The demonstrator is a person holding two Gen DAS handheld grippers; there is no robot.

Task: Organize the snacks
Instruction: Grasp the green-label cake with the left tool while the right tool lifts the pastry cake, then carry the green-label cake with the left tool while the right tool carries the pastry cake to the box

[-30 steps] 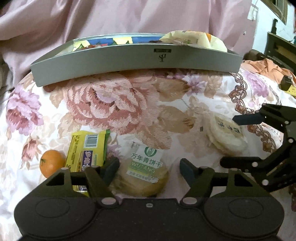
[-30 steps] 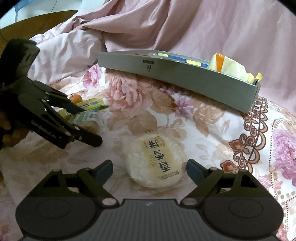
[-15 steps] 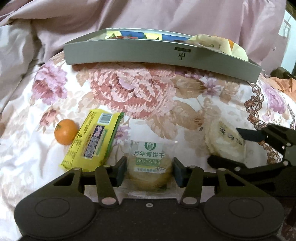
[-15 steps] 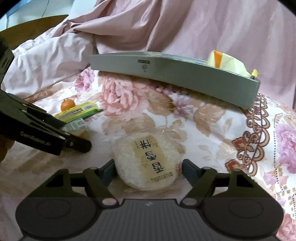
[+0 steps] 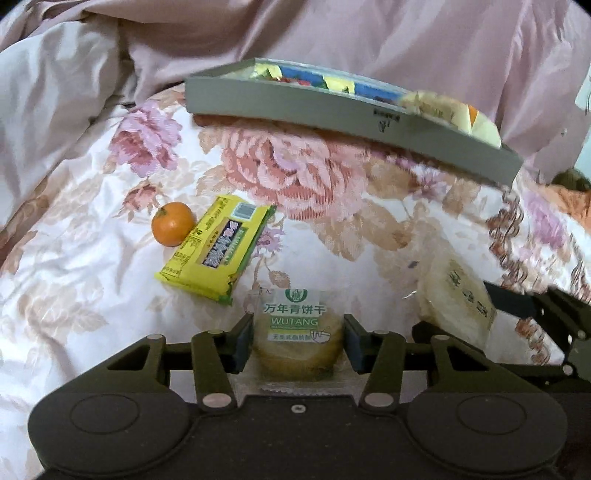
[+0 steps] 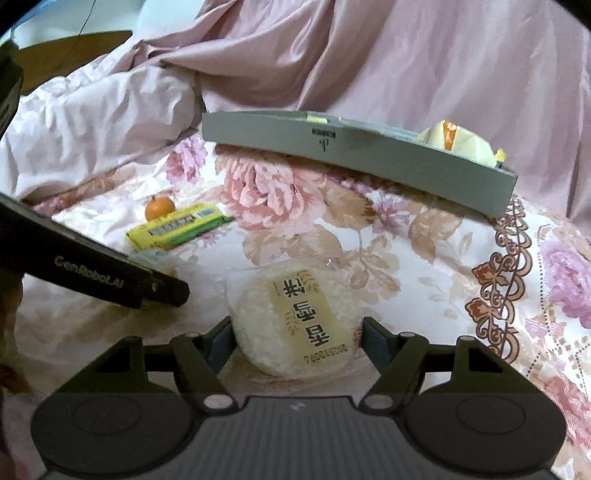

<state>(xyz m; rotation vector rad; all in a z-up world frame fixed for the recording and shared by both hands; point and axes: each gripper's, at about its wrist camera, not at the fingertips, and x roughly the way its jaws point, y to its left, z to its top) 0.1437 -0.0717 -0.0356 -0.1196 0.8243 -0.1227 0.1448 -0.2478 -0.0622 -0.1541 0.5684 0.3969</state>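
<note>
- My work surface is a floral bedspread (image 5: 295,177), with a crumpled pink quilt (image 5: 369,33) heaped behind it.
- At the back, a shallow grey tray (image 5: 332,110) rests on the bedspread with several colourful packets inside; a pale yellow wrapped snack (image 6: 458,142) sits at its right end.
- Far left on the bedspread I see a small orange (image 5: 173,223), touching the corner of a yellow-green snack packet (image 5: 218,247) that lies flat beside it.
- My left gripper (image 5: 295,341) is low over the bedspread, and its jaws bracket the clear-wrapped WUTANG biscuit (image 5: 295,332). The pads sit right at the wrapper's two edges, but I cannot tell whether they are pressing it yet.
- To the right of that, the round rice cake (image 6: 295,325) lies flat in its clear wrapper, label upside down from my right camera.
- My right gripper (image 6: 295,338) straddles the rice cake, its fingers at either side of the disc. Whether they are pinching it, I cannot tell.
- Both snacks lie near the front of the bedspread, well apart from the tray.
</note>
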